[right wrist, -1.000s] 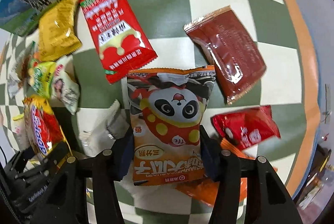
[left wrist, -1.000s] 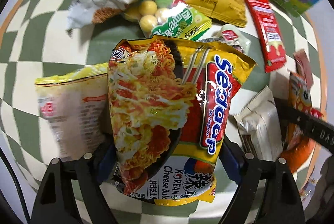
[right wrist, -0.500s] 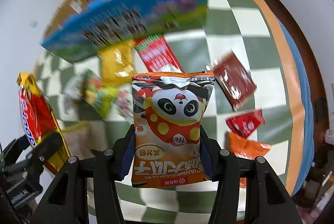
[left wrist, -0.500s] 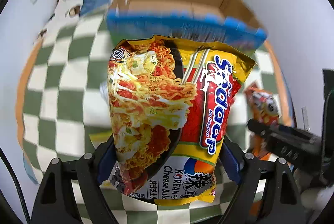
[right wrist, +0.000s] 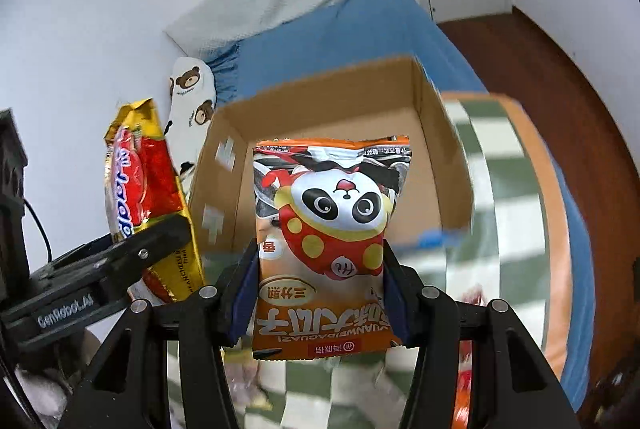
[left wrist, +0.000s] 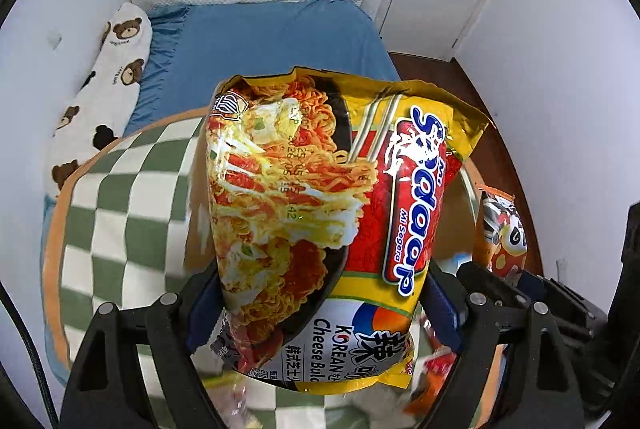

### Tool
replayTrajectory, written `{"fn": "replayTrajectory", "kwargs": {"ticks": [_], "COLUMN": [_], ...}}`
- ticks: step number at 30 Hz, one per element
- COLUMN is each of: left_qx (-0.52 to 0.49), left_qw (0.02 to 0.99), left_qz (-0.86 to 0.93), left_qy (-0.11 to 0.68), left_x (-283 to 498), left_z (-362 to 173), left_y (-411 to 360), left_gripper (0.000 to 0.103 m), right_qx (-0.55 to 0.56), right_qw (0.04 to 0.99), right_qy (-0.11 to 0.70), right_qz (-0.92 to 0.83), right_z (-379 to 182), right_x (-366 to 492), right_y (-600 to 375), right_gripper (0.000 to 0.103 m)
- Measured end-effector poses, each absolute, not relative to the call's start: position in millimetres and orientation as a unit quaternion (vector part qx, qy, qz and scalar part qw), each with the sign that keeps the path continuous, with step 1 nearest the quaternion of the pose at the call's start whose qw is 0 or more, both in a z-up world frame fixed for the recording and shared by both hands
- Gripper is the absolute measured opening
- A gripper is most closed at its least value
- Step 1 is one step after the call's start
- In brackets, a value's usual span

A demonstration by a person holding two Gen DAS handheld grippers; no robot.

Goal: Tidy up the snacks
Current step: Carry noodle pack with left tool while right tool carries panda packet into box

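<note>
My left gripper [left wrist: 316, 309] is clamped on the noodle pack [left wrist: 320, 213], my right gripper [right wrist: 320, 293] on the panda bag [right wrist: 330, 241]. The box [right wrist: 440, 165] sits ahead, blurred; I should probably clear its rim before letting go.

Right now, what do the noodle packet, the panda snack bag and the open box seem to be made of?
Noodle packet: glossy plastic film, probably foil-lined, with bright glare and a metallic gold edge.
Panda snack bag: printed plastic film, smoother and less shiny, with a flat crimped top seal.
Open box: brown cardboard, matte, with plain inner walls; it looks corrugated, though blur hides the edges.
</note>
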State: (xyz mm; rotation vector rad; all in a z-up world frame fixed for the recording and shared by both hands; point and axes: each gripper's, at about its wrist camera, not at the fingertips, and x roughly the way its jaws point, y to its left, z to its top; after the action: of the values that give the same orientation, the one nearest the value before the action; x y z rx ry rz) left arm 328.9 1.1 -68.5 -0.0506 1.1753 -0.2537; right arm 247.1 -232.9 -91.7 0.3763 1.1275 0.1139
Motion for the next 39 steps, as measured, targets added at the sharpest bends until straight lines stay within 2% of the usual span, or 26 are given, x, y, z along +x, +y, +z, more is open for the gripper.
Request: {"fn": "replayTrajectory", "kwargs": {"ticks": [4, 11, 17, 22, 24, 26, 28, 39], "left_qx": [-0.037, -0.051, -0.056, -0.047, -0.046, -0.045, -0.049, -0.033], "left_qw": [0.801, 0.736, 0.701, 0.69, 0.692, 0.691, 0.689, 0.725], "left_qz": [-0.112, -0.099, -0.099, -0.093, -0.086, -0.084, -0.087, -0.075], "left_qy": [0.586, 0.668, 0.704, 0.716, 0.715, 0.717, 0.718, 0.684], "left_x": [391, 476, 508, 520, 524, 531, 530, 510], "left_z": [-94, -180, -229, -247, -249, -250, -250, -222], "left_y": [-10, -18, -27, -31, -33, -36, -38, -37], "left_gripper": [0.085, 0.085, 0.085, 0.085, 0.085, 0.086, 0.087, 0.087], "right_qx": [0.153, 0.121, 0.102, 0.091, 0.092, 0.085, 0.079, 0.091], "right_qw": [0.819, 0.787, 0.763, 0.755, 0.751, 0.748, 0.748, 0.745], "right_qy": [0.55, 0.603, 0.637, 0.648, 0.652, 0.657, 0.658, 0.66], "right_qz": [0.054, 0.049, 0.044, 0.043, 0.045, 0.043, 0.043, 0.036], "right_z": [-108, -171, -227, -263, -271, -280, -281, -271], "right_x": [309, 395, 435, 449, 455, 460, 457, 434], "right_y": [-232, -229, -227, -228, -229, -227, -224, -239], "right_gripper": [0.057, 0.057, 0.057, 0.057, 0.06, 0.084, 0.091, 0.091]}}
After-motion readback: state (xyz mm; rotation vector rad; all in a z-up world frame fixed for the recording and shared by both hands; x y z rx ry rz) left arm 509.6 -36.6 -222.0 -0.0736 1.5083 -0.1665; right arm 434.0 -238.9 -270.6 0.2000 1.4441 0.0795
